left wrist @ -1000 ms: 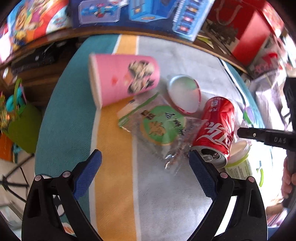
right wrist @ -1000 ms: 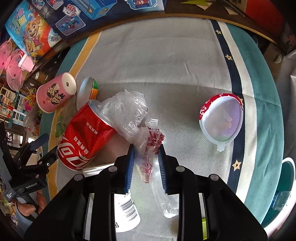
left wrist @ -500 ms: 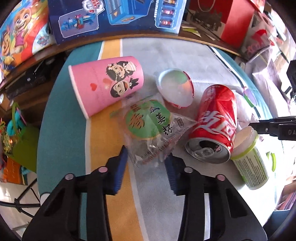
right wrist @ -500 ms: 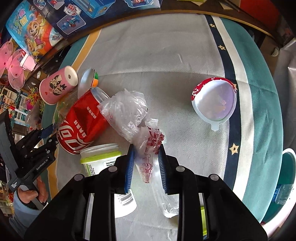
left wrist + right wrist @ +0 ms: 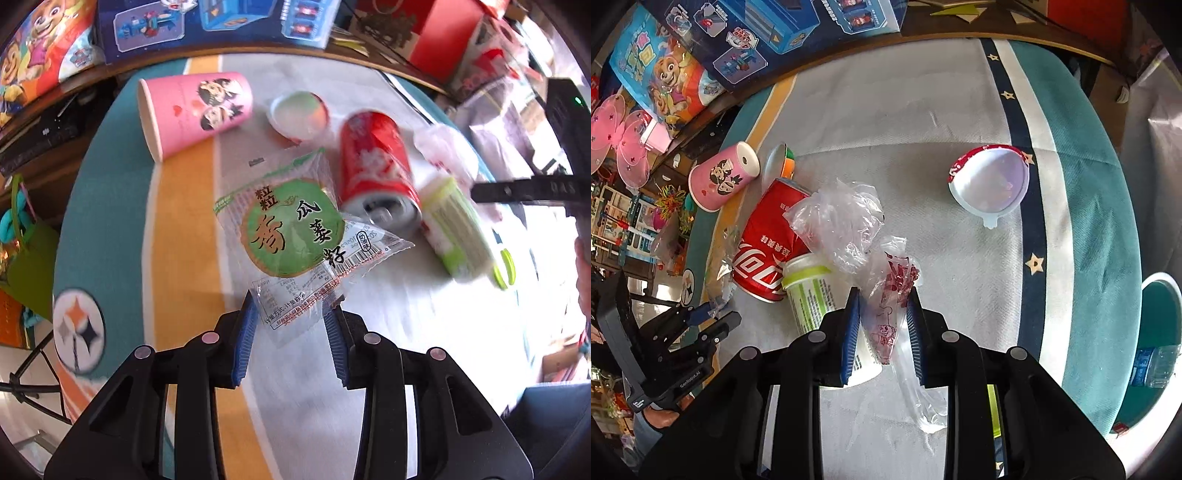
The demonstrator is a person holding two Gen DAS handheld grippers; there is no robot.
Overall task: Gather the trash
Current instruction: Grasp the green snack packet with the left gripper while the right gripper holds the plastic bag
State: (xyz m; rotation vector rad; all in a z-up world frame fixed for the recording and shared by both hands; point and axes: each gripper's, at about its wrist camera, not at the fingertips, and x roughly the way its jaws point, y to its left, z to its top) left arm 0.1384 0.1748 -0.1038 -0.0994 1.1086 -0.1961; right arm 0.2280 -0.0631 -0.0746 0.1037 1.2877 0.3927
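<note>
Left tongs (image 5: pixel 291 325) pinch the clear green-labelled snack wrapper (image 5: pixel 295 236); right tongs (image 5: pixel 882 317) grip the crumpled clear plastic bag (image 5: pixel 849 229) mid-worktop.

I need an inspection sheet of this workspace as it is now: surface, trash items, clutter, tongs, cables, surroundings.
Surface: table cloth, grey with orange, navy and teal stripes.
Job's things: pink paper cup lying on its side; red can lying down; green-labelled tub beside the can; two shallow red-rimmed cups; snack wrapper; clear plastic bag.
Clutter: nothing seen beyond the trash.
Tongs: left tongs shut on the snack wrapper; right tongs shut on the clear plastic bag.
Cables: nothing seen for certain.
Surroundings: blue toy boxes, red box, pink toy wings.
</note>
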